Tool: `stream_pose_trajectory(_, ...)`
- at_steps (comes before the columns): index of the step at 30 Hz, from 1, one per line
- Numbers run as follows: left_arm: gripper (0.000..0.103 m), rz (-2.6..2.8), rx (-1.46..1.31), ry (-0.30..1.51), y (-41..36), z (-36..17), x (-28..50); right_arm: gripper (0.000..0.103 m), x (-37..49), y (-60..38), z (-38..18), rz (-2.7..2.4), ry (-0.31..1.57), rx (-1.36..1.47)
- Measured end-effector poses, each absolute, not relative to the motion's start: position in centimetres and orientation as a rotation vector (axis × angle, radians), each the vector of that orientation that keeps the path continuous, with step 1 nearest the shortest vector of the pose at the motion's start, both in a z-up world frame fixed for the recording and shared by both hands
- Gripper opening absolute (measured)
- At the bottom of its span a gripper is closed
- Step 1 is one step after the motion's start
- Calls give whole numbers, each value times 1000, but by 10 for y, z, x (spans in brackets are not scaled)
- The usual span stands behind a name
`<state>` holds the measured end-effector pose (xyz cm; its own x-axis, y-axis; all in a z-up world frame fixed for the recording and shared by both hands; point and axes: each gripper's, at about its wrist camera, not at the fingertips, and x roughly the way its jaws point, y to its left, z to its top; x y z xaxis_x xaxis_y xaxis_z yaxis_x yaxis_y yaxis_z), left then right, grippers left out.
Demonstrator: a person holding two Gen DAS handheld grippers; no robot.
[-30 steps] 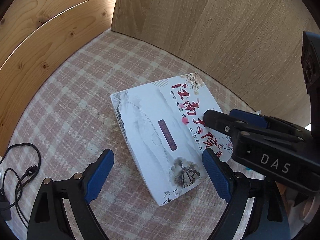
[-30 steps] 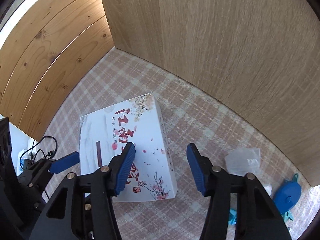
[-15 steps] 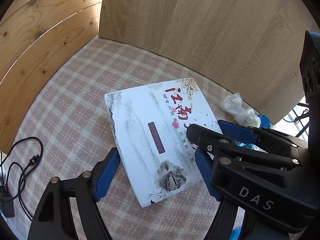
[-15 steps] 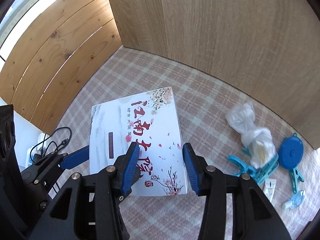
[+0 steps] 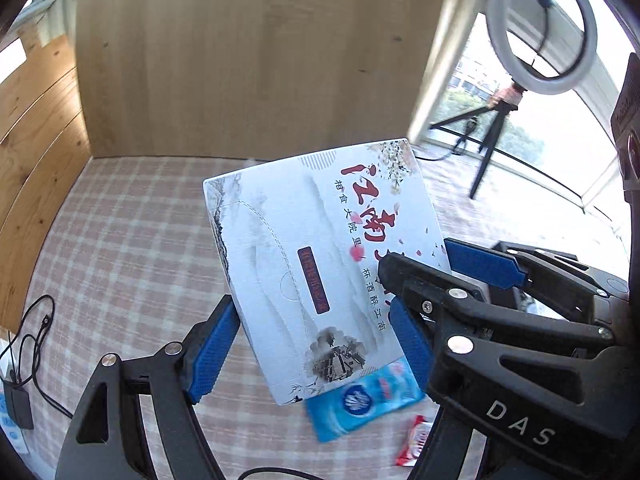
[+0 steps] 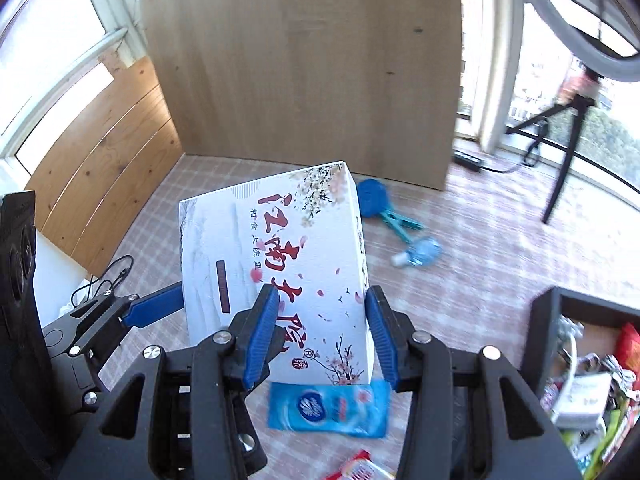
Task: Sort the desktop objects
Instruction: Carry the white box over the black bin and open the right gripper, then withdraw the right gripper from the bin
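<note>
Covered in pink plaid cloth, the counter (image 6: 460,280) runs back to a wooden back panel (image 6: 300,60). At the near right, a dark bin (image 6: 548,320) already full of odds and ends — probably the drop point.

Held above the counter, tilted: the white tissue box (image 6: 280,264), pinched from two sides at once. Left tool (image 5: 312,344) clamped across the box's width at its near end; right tool (image 6: 318,334) clamped on its right-hand near corner.

Risks, as a judgement:
- Two grips on thin card: any mismatch between the hands could twist or crush the box, or pull it out of one grip.
- A slip would drop it onto the blue wipes packet (image 6: 328,408) directly beneath.
- Could clip the bin's wall on the way over.
- Could sweep the blue clips (image 6: 396,220) or the small red wrapper (image 5: 416,436) off the cloth if carried low.
</note>
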<state>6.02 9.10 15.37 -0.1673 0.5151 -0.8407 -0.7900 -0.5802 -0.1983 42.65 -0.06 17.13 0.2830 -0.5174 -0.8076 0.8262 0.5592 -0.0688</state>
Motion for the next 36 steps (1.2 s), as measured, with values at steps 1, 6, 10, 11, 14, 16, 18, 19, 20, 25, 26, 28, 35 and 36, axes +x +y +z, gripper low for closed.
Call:
stream_pose_trajectory(1, 75, 1828, -1163, 379, 101, 159, 78, 45, 404, 3, 180, -970, 885, 411)
stream_pose_trajectory(6, 76, 1619, -1066, 461, 148, 184, 176, 45, 295, 19, 214, -1165, 821, 474)
stream_pose_trajectory(10, 76, 1462, -1004, 517, 174, 193, 253, 45, 215, 32, 233, -1326, 781, 540)
stream_pose_trajectory(11, 76, 1427, -1001, 522, 178, 194, 269, 45, 198, 36, 237, -1370, 772, 555)
stream_pose_trajectory(14, 75, 1349, -980, 536, 191, 200, 315, 45, 151, 48, 250, -1477, 744, 583)
stream_pose_trajectory(16, 75, 1318, -963, 558, 195, 205, 340, 45, 128, 63, 257, -1533, 726, 596)
stream_pose_trajectory(18, 76, 1289, -948, 588, 201, 207, 357, 46, 112, 76, 262, -1563, 701, 606)
stream_pose_trajectory(19, 76, 1282, -941, 604, 203, 208, 365, 49, 107, 82, 264, -1585, 690, 608)
stream_pose_trajectory(20, 76, 1281, -937, 614, 204, 209, 370, 50, 103, 87, 266, -1608, 684, 602)
stream_pose_trajectory(25, 76, 1285, -923, 598, 199, 213, 368, 63, 98, 104, 274, -1692, 656, 581)
stream_pose_trajectory(26, 76, 1290, -924, 595, 198, 214, 366, 63, 98, 106, 275, -1692, 652, 579)
stream_pose_trajectory(28, 76, 1307, -927, 584, 195, 216, 360, 63, 103, 108, 277, -1699, 645, 571)
stream_pose_trajectory(35, 76, 1398, -925, 565, 173, 219, 317, 65, 137, 105, 275, -1671, 649, 537)
stream_pose_trajectory(36, 76, 1414, -930, 558, 169, 219, 309, 65, 144, 105, 275, -1663, 652, 528)
